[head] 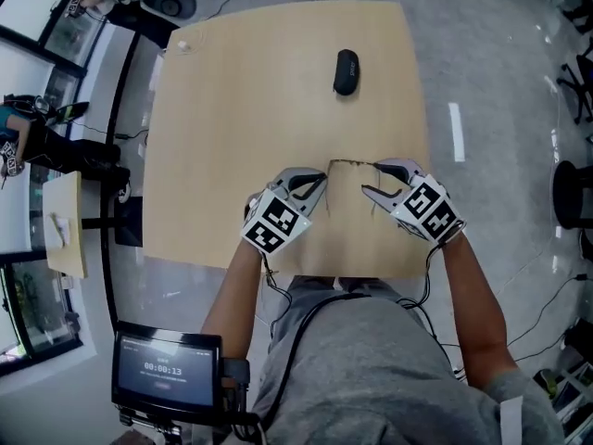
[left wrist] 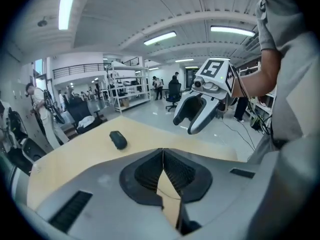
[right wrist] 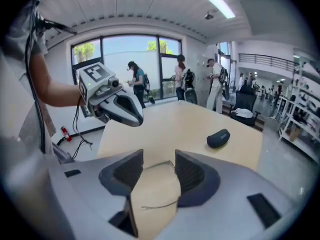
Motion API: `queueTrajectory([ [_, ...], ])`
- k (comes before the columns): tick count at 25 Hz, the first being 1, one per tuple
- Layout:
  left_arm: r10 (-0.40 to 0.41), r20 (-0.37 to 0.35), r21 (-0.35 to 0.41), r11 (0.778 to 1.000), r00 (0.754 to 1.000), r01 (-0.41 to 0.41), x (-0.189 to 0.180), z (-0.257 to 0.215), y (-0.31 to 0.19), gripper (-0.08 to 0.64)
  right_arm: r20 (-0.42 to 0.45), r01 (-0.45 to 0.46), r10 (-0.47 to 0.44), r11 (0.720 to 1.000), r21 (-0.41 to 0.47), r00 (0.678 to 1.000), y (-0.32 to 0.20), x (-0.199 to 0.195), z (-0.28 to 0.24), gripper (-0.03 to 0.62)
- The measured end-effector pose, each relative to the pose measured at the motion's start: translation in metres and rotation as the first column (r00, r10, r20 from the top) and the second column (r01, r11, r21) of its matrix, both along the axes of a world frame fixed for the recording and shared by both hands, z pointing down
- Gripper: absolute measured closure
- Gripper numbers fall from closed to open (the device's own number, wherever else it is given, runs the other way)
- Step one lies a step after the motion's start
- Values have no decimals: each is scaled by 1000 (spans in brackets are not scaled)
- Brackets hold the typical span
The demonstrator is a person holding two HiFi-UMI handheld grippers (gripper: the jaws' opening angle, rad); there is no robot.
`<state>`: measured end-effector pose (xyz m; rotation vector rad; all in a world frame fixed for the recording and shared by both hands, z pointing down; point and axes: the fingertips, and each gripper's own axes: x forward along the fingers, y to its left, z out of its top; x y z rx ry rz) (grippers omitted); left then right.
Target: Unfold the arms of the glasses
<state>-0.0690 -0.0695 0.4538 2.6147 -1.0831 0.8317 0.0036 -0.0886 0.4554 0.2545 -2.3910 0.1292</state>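
We pinch the left tongs (head: 321,189) shut on the wire-thin glasses (head: 352,164), apparently to steady them low over the worktop (head: 241,109). The right tongs (head: 371,179) stand apart around the frame, likely ready to swing an arm out.

Head view steeply down (table (head: 232,109) shared).

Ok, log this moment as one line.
left gripper: shut on glasses | right gripper: open, frame wire between jaws | black case: far side of table
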Motion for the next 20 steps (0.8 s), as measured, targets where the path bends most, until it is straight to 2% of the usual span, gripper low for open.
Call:
queueTrajectory([
  [1, -12, -18, 35, 999, 1000, 13, -1, -20, -2, 554, 41, -32, 31, 999, 15, 999, -3, -4, -19, 407],
  [3, -31, -56, 102, 994, 998, 36, -4, -52, -6, 554, 140, -105, 98, 993, 46, 985, -12, -9, -51, 532],
  [4, -38, -76, 136, 990, 996, 49, -6, -65, -6, 554, 200, -145, 132, 988, 50, 971, -16, -11, -67, 564],
  [7, -81, -169, 245, 962, 982, 121, -15, -106, -2, 554, 397, -236, 208, 971, 24, 894, -16, -13, -117, 584],
  [10, -140, -325, 334, 908, 935, 253, -31, -155, 5, 554, 549, -264, 215, 964, 12, 808, -15, -5, -166, 584],
  [14, -207, -370, 402, 843, 906, 356, -64, -192, 36, 555, 625, -312, 177, 944, 112, 760, 2, 6, -210, 584],
  [17, -214, -377, 454, 805, 901, 382, -86, -219, 109, 554, 653, -383, 199, 912, 150, 731, 66, 14, -240, 584],
  [20, -206, -389, 485, 783, 898, 390, -97, -240, 195, 555, 663, -435, 218, 882, 180, 716, 146, 22, -266, 584],
])
